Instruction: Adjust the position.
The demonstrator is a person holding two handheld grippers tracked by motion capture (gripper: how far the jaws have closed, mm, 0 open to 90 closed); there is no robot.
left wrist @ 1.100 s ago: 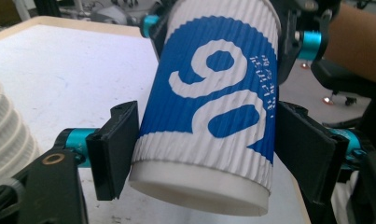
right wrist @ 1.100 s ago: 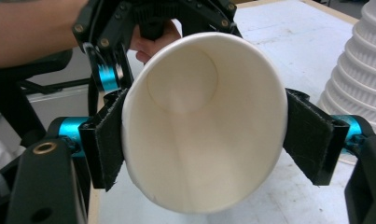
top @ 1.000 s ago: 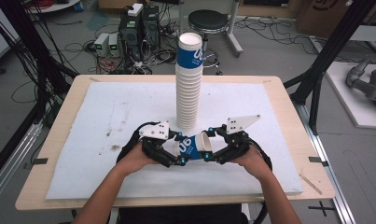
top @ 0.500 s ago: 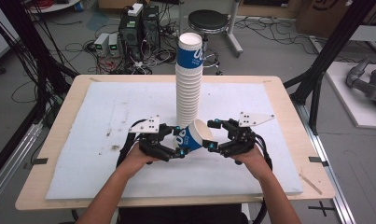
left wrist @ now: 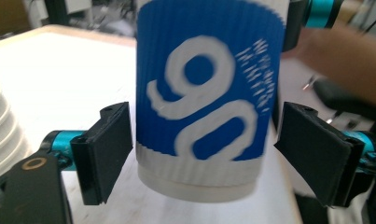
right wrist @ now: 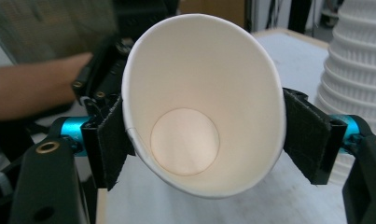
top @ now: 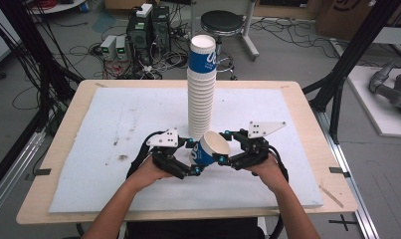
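A: High view. Blue paper cup [top: 209,149] lies on its side between the two tools, mouth toward the right tool [top: 227,158], base toward the left tool [top: 193,158]. It sits just in front of the tall cup stack [top: 202,84], over the white mat [top: 88,144] on the worktop [top: 53,129].

B: Hands?

A: Left hand [top: 147,172] and right hand [top: 265,167] come in from the bottom edge, each behind its tool.

B: Left gripper view?

A: Cup [left wrist: 209,100] fills the middle, blue ribbed sleeve with white print, white base ring lowest. Left tool [left wrist: 202,156]: jaws have just been opening. Both pads stand clear of the cup wall, a gap on either side. Released, with the cup between them. Edge of the stack [left wrist: 3,126] at far left.

B: Right gripper view?

A: Looking straight into the cup's white inside [right wrist: 202,102]. Right tool [right wrist: 204,140]: pads press on the rim from both sides, and the mouth is squeezed slightly oval. Clenched on the cup. Stack [right wrist: 356,60] at far right, left hand [right wrist: 41,93] behind the cup.
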